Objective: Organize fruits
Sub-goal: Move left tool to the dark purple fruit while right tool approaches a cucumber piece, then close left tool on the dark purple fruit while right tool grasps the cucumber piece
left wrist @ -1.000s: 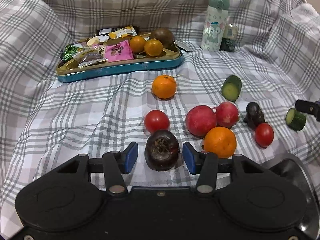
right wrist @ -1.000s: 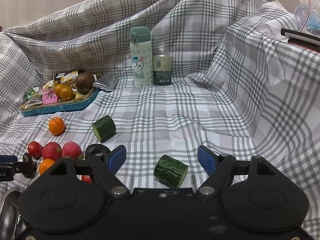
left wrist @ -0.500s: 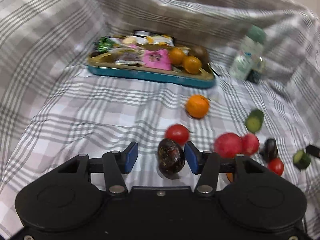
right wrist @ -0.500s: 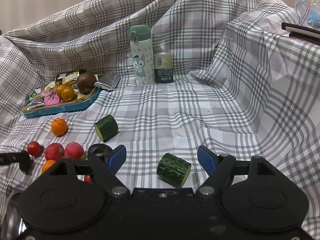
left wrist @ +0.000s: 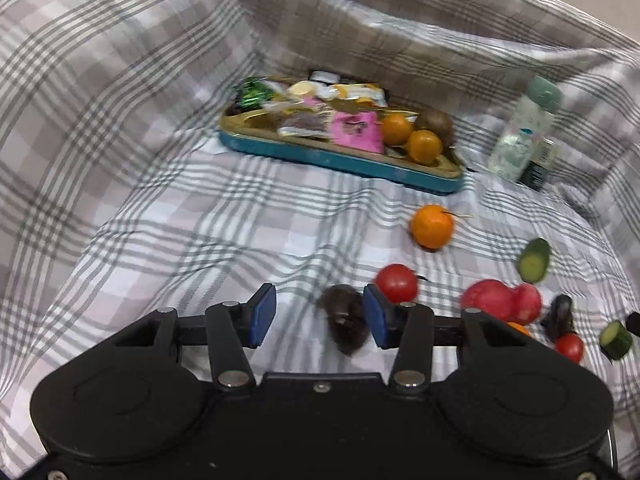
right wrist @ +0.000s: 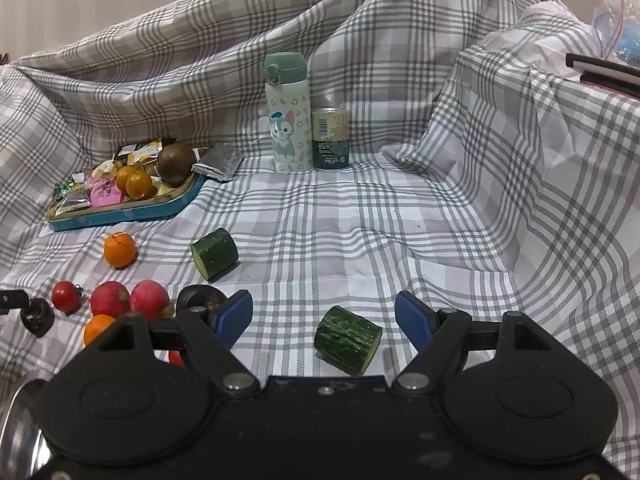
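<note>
A dark brown round fruit lies on the checked cloth between the fingers of my left gripper. The jaws are closing: the fruit sits against the right pad, and a wide gap stays at the left pad. A tomato, an orange and two red fruits lie to the right. My right gripper stands open over a cut cucumber piece that rests on the cloth between its fingers, untouched.
A teal tray at the back holds snack packets, two small oranges and a brown fruit. A bottle and a can stand behind. Another cucumber piece lies mid-cloth. A metal bowl rim shows at lower left.
The left gripper has shifted left and rolled; the dark fruit has gone from the middle of its jaws to the right pad, and the jaws have narrowed a little. The right gripper has kept still.
</note>
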Available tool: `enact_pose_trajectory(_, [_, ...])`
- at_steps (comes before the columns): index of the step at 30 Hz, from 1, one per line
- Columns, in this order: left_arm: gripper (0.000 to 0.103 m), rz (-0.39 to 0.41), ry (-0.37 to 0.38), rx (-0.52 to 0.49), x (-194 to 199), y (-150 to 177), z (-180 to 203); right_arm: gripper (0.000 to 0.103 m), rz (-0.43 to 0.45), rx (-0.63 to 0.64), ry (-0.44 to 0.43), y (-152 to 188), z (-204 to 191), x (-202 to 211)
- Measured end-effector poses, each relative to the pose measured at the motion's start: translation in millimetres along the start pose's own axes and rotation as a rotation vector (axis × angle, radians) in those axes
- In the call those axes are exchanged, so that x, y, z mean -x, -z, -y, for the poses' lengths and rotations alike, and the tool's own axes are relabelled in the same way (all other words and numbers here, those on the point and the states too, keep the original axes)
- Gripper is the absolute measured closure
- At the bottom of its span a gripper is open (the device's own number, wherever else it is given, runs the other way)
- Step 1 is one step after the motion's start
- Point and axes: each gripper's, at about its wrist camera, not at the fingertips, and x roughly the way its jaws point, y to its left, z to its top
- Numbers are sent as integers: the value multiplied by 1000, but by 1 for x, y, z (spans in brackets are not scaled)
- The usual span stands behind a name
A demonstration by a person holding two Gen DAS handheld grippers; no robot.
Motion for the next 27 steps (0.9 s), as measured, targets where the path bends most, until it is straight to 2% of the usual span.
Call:
enact_pose_trajectory(3, [49,6,19,-60,1,3,11,23,1,18,10,1,-2,0])
enact_pose_trajectory(10, [49,19,-29,-198,-5,11,34,23,-25,17,28,-1,-1,-6])
enact_pose_trajectory(23, [49,48,-74,-177,-5,9,30,23,-95,29,49,-3,-3,-19])
enact_pose_trajectory(27, [49,5,-76,-183,-14,10,32,23,-110,14,63,-4,-3,-22])
